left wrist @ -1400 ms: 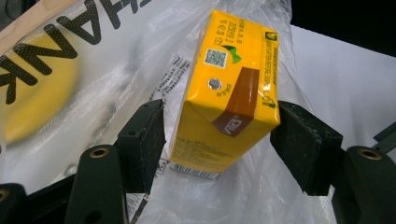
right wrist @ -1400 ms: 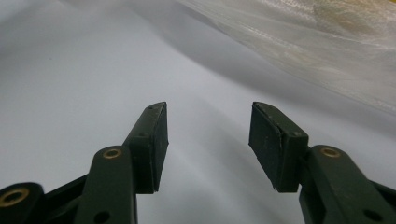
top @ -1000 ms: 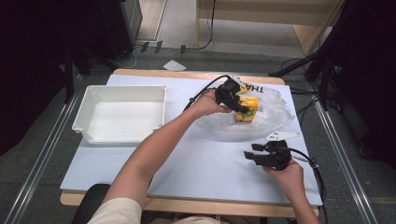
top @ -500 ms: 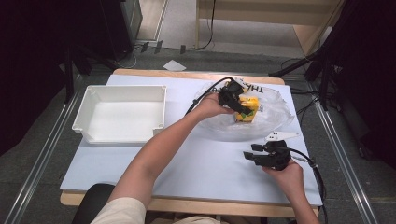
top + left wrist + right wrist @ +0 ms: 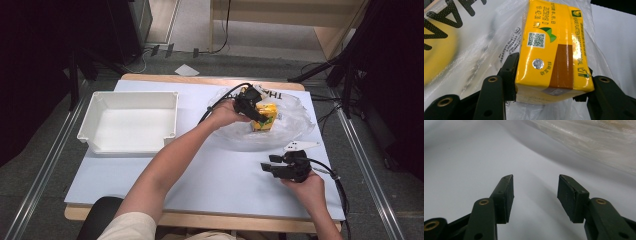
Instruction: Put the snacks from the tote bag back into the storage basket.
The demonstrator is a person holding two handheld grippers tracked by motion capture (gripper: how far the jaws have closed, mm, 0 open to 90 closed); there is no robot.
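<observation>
A yellow drink carton (image 5: 265, 117) (image 5: 551, 47) lies on a clear plastic bag (image 5: 295, 125) (image 5: 471, 52) at the far right of the table. My left gripper (image 5: 256, 114) (image 5: 549, 85) has just been closing its jaws. They now stand on both sides of the carton's near end, pads against its flanks. My right gripper (image 5: 268, 166) (image 5: 535, 195) rests low over the pale table sheet near the front right, open, with nothing between its fingers. The bag's edge (image 5: 599, 147) lies beyond it.
A white, empty tray (image 5: 131, 96) stands at the left of the table. A small white tag (image 5: 300, 145) lies between the bag and my right gripper. Cables trail from both grippers. Dark stands and rails flank the table.
The left gripper's jaws have narrowed around the yellow carton. Neither hand has visibly shifted, and the right gripper stays open.
</observation>
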